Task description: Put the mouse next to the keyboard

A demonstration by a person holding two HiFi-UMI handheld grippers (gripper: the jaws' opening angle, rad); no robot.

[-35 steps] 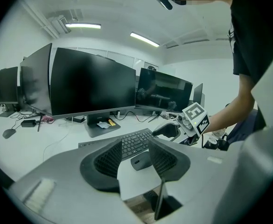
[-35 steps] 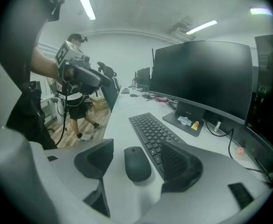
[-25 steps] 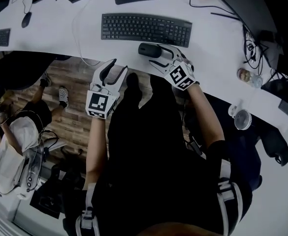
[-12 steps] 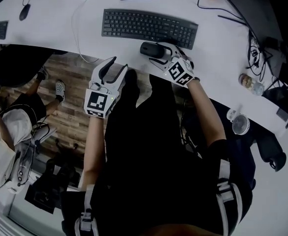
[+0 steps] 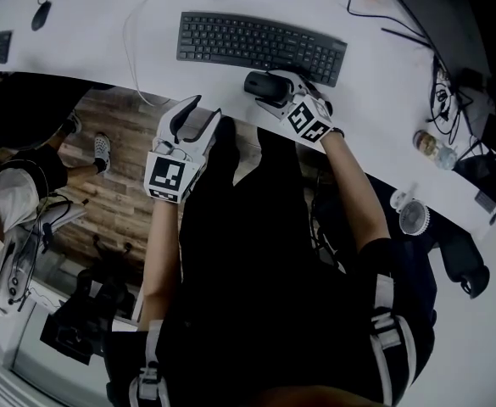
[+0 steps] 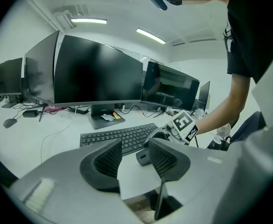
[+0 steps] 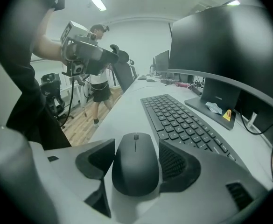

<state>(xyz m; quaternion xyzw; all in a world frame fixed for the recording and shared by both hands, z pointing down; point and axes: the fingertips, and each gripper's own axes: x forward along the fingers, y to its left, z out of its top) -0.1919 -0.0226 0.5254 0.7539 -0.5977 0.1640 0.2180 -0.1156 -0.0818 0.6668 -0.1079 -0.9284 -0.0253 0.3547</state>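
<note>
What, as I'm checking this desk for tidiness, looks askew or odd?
Nothing stands out. The keyboard lies flat on the desk; the mouse sits right way up between the jaws of the right gripper. No spill or damage shows.

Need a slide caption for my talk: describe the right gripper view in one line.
Right gripper clamps a black mouse just beside the black keyboard on a white desk.

Ceiling strip lights (image 6: pixel 88 20) bright; head view dim; fisheye edges vignetted.
</note>
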